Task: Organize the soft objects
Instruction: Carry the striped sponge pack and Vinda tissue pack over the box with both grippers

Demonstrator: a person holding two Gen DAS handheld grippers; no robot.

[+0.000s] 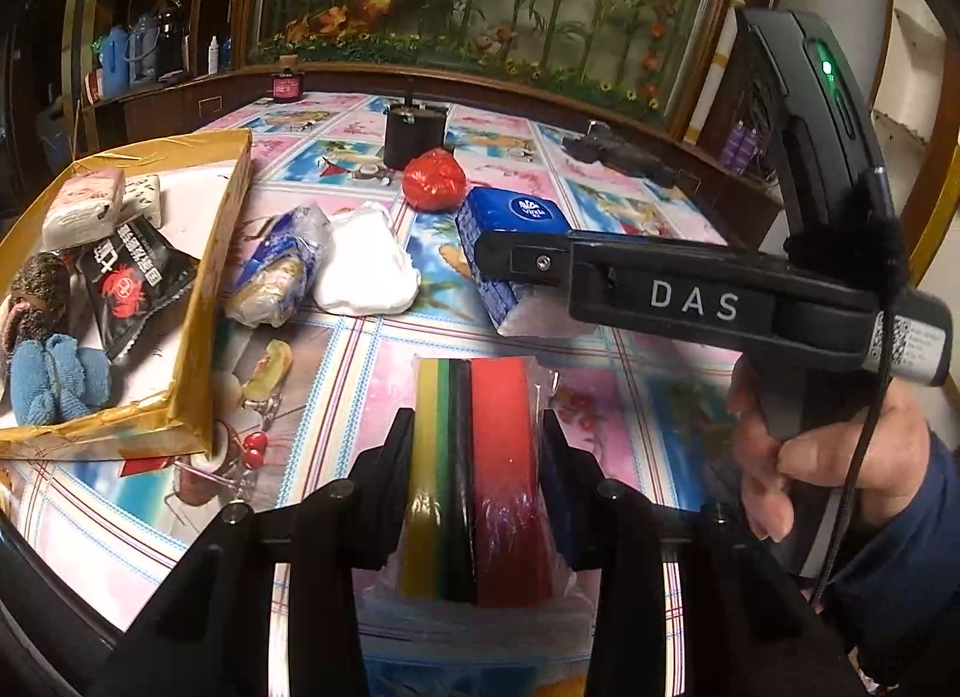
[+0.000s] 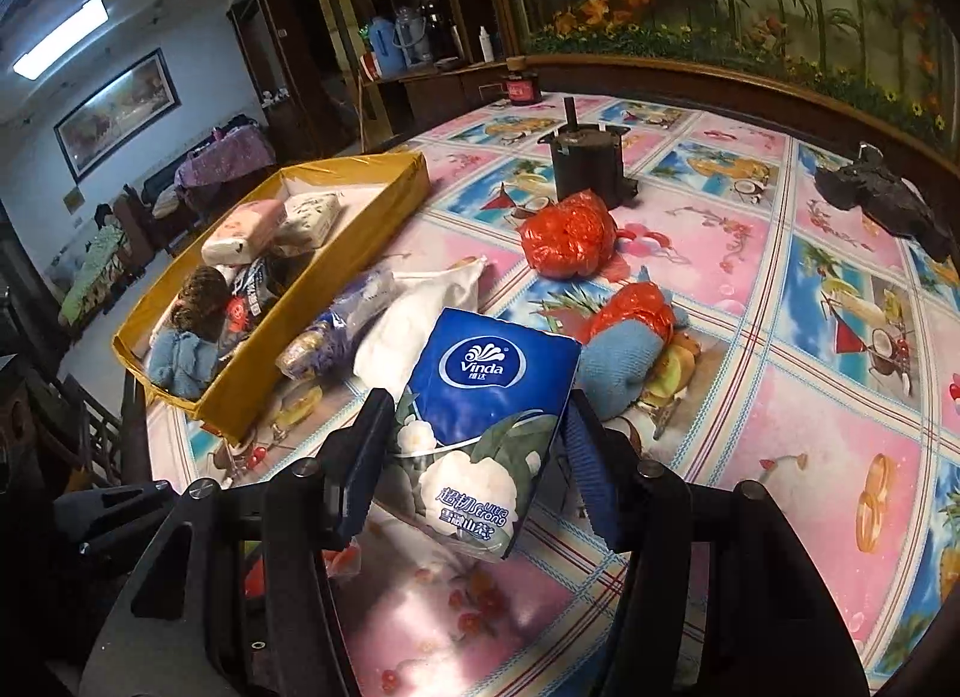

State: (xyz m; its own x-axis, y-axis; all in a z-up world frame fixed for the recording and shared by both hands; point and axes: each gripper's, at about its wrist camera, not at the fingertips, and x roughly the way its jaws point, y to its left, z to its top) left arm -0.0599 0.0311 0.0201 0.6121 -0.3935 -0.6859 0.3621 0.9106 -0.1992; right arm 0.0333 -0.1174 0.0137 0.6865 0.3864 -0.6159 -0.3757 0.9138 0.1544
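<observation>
Right wrist: right gripper (image 2: 474, 445) pinches blue Vinda tissue pack (image 2: 480, 421); left gripper (image 1: 480, 457) clamps striped sponges (image 1: 480, 457).

Sponge pack (image 1: 480, 475) base hidden behind fingers (image 1: 384, 493); tissue pack (image 2: 480, 427) small print unreadable.

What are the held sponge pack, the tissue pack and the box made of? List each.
Sponge pack: likely foam layers in clear glossy film, which glints and crinkles.
Tissue pack: soft paper tissues in printed glossy plastic, dented by the grip.
Box: probably cardboard, covered in shiny yellow-brown tape.
</observation>
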